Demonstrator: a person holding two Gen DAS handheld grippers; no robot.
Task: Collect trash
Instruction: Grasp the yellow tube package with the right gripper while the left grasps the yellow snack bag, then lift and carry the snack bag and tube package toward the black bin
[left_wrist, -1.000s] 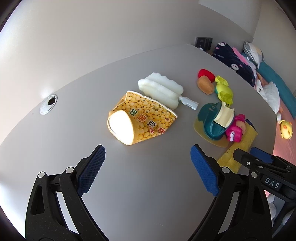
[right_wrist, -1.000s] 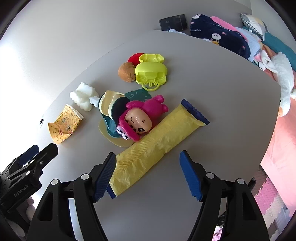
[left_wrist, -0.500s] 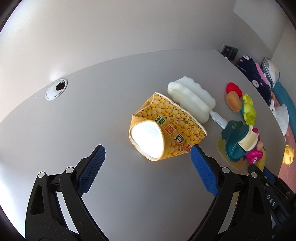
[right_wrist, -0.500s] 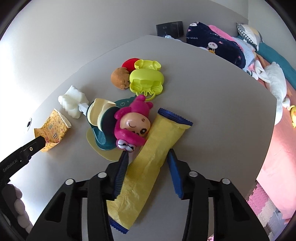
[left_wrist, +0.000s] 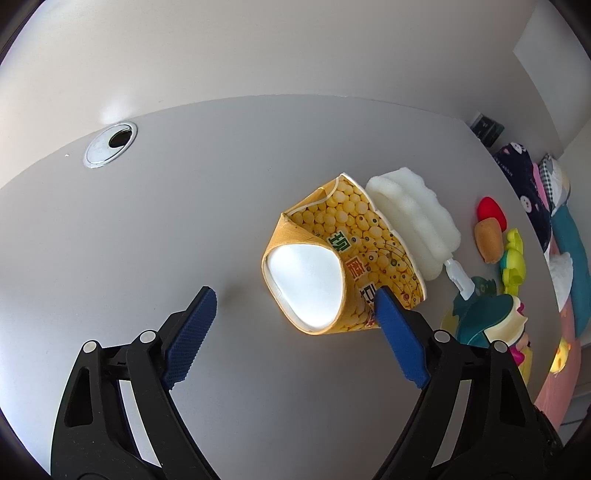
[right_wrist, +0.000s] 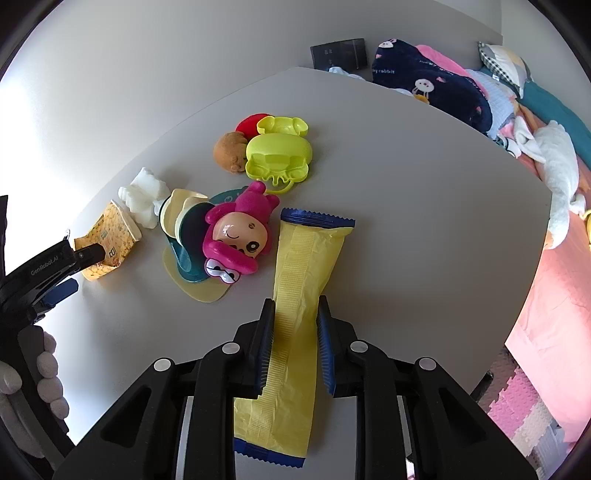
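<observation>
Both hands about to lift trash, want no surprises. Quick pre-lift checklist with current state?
1. Right gripper pinching yellow wrapper, jaws just closed on it: ok.
2. Wrapper clear of pink doll: ok, apart.
3. Left gripper around crushed paper cup: not ok, cup sits off towards one pad.
4. Left pads pressing the cup: not ok, jaws wide though just narrowing.
5. White sponge brush clear of cup: not ok, beside its rim, apparently touching.
6. Wrapper empty: cannot tell.

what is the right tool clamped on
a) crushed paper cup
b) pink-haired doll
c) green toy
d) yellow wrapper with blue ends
d: the right tool has its pads pressed on both sides of the yellow wrapper, while the doll lies untouched beside it.
</observation>
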